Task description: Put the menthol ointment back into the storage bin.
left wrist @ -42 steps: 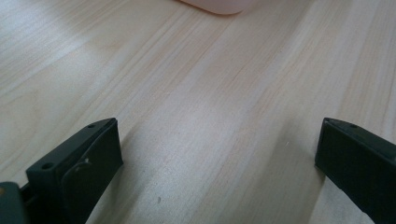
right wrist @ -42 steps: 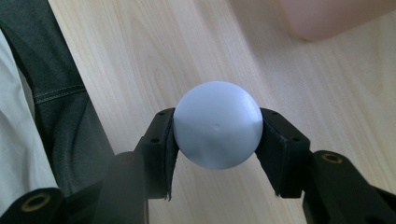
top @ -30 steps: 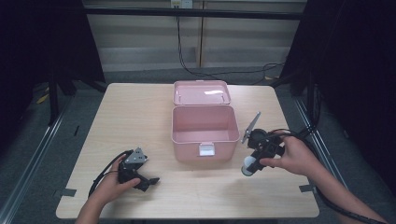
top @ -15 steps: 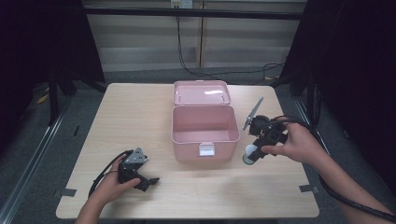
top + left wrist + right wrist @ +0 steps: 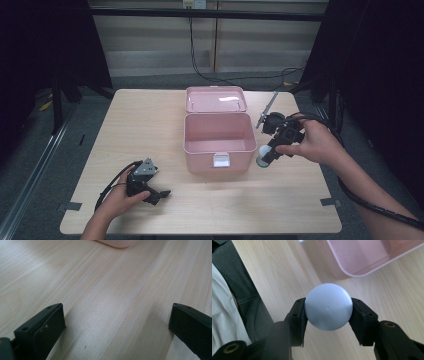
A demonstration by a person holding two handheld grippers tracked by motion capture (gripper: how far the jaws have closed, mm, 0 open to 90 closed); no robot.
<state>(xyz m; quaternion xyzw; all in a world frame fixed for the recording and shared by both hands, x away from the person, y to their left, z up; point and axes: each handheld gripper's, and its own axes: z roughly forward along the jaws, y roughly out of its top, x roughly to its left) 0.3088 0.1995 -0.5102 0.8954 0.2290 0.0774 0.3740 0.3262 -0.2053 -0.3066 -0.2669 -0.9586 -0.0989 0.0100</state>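
Pale grey ball (image 5: 328,306) is clamped between the right tongs (image 5: 329,315), just off the open pink box's (image 5: 218,134) right front corner; carry it above the rim, centre it, then release, leaving the left tongs (image 5: 115,325) spread idle on the table (image 5: 150,125)

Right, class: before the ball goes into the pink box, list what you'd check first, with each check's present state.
1. White ball clamped between the right gripper jaws: ok.
2. Pink box lid open: ok.
3. Box interior free of things: ok as far as it shows.
4. Ball over the opening: not ok, it is beside the box's right wall.
5. Left gripper away from the box, jaws open: ok.
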